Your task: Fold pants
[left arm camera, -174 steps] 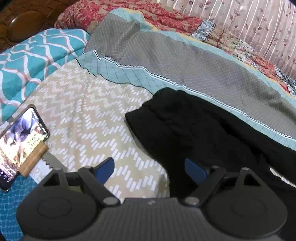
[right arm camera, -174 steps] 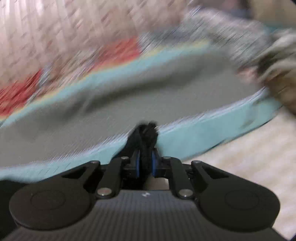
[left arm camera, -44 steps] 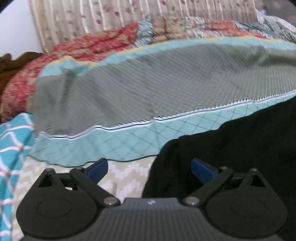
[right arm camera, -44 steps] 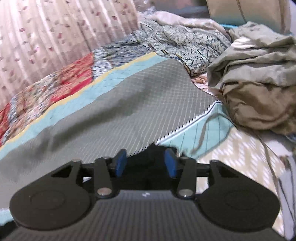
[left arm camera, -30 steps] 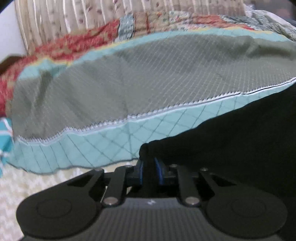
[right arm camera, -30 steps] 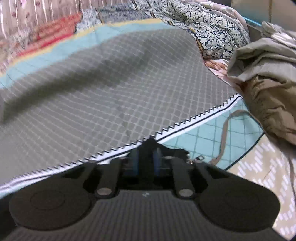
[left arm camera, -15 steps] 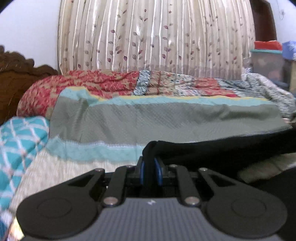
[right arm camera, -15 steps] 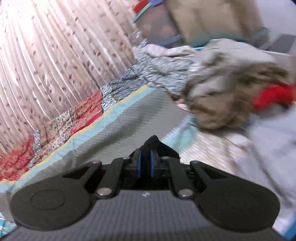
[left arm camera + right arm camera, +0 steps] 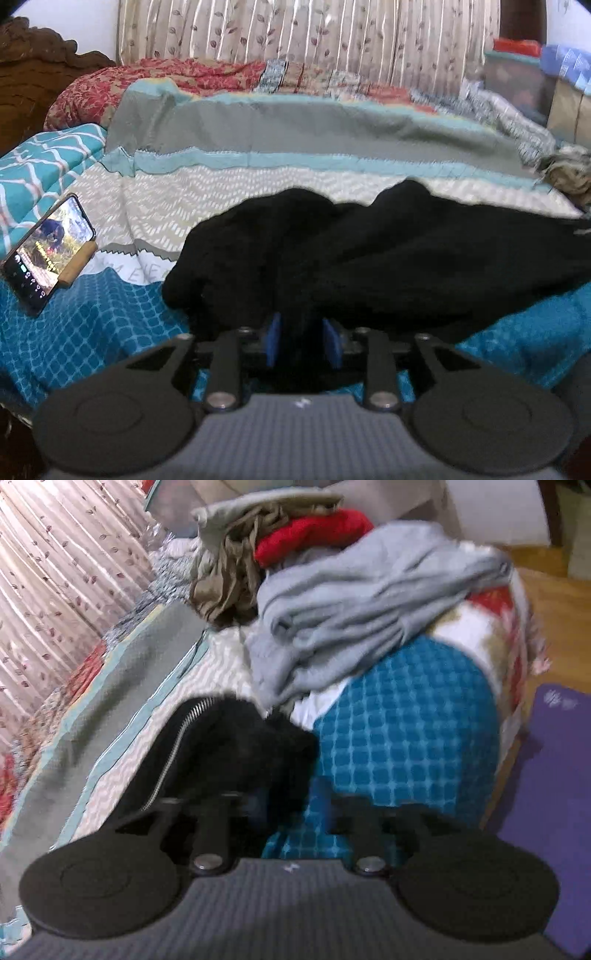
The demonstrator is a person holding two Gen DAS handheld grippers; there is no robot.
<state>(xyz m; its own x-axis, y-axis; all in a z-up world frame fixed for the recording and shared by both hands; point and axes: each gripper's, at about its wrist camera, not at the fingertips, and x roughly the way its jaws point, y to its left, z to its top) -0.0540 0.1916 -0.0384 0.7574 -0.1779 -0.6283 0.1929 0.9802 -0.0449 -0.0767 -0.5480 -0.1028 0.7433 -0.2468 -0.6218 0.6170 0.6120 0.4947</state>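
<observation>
In the left view, my left tongs (image 9: 301,341) stand narrowly parted around a fold of the black pants (image 9: 369,254), heaped across mid-frame on the bed (image 9: 110,325). In the right view, the pants (image 9: 221,753) show a zipper (image 9: 173,746) at centre-left; my right tongs (image 9: 291,812) are blurred, so I cannot tell their state.

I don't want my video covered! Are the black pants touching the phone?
Apart. The left wrist view shows the phone propped well to one side of the black pants, with bare blue blanket between them.
</observation>
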